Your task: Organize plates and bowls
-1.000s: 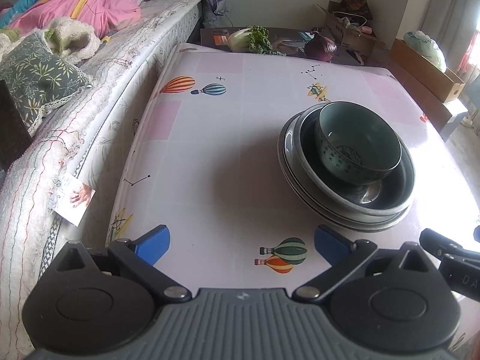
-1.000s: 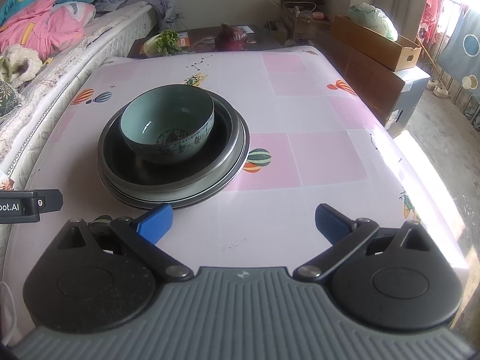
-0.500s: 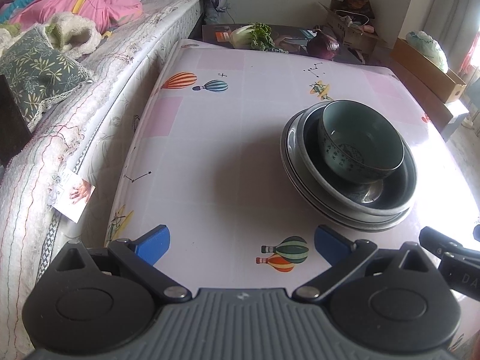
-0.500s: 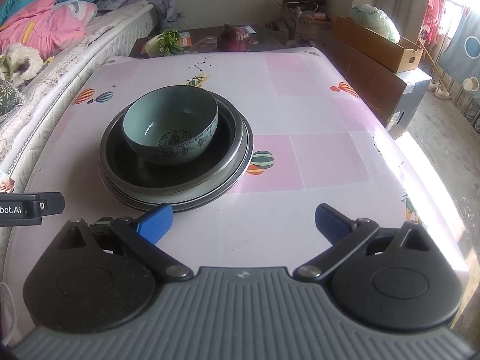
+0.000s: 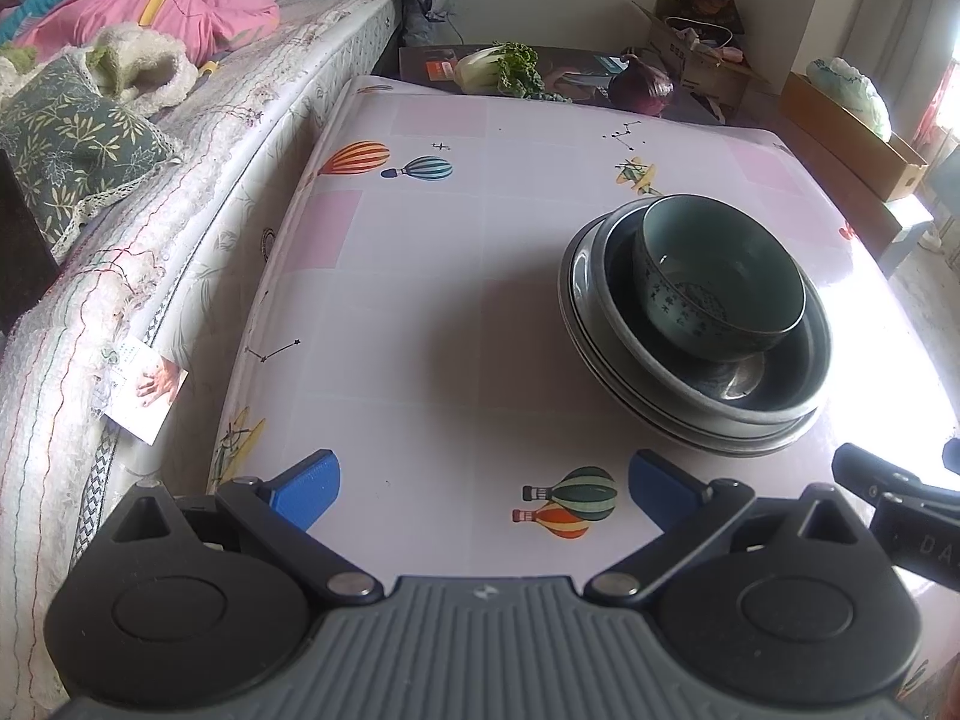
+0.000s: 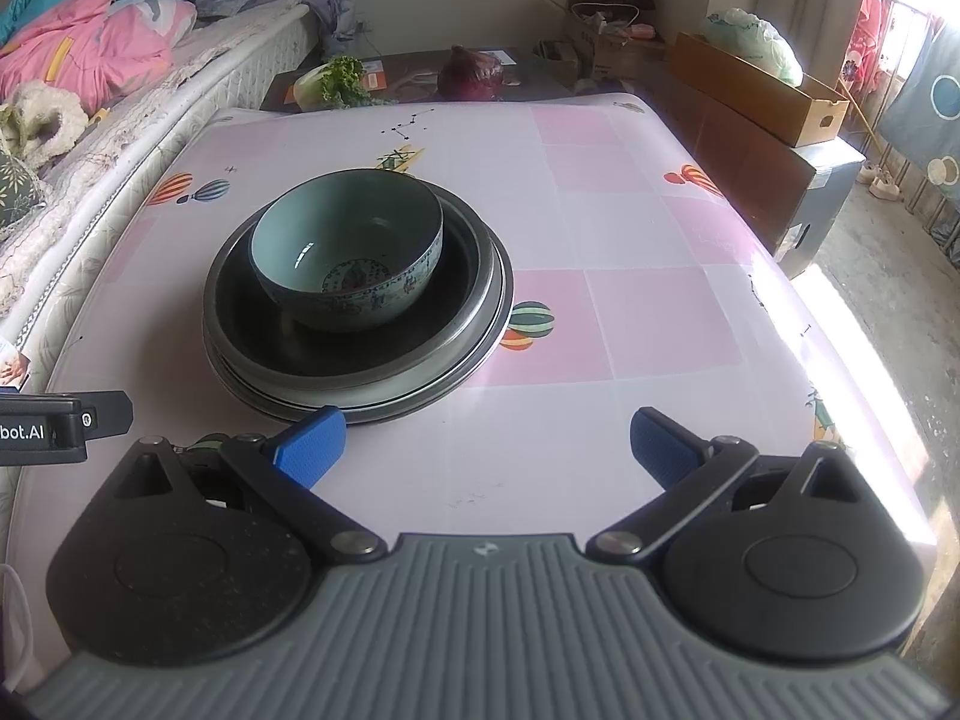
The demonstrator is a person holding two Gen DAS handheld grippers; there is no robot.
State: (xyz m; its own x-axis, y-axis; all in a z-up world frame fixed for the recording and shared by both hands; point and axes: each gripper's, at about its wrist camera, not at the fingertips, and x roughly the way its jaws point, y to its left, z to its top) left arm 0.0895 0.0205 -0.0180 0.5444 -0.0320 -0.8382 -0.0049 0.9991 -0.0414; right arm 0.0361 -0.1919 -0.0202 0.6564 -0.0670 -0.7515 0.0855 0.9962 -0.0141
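A pale green patterned bowl (image 5: 717, 282) (image 6: 348, 258) sits inside a dark deep plate (image 5: 780, 384) (image 6: 468, 276), which rests on a stack of grey plates (image 5: 579, 306) (image 6: 480, 354) on the balloon-print table (image 5: 420, 276) (image 6: 630, 276). My left gripper (image 5: 483, 489) is open, low over the table's near edge, with the stack ahead and to its right. My right gripper (image 6: 487, 453) is open too, its left fingertip (image 6: 309, 444) close to the stack's near rim. Nothing is held between either pair of fingers.
A bed (image 5: 150, 138) with a quilt and pillows runs along the table's left side. Past the far edge lie a leafy cabbage (image 6: 330, 84) and a purple cabbage (image 6: 471, 75). Cardboard boxes (image 6: 762, 90) and a cabinet stand right of the table.
Both views have closed in slightly on the stack of dishes; the stack sits a little nearer the right gripper's left fingertip. Both grippers stay open and the dishes have not moved.
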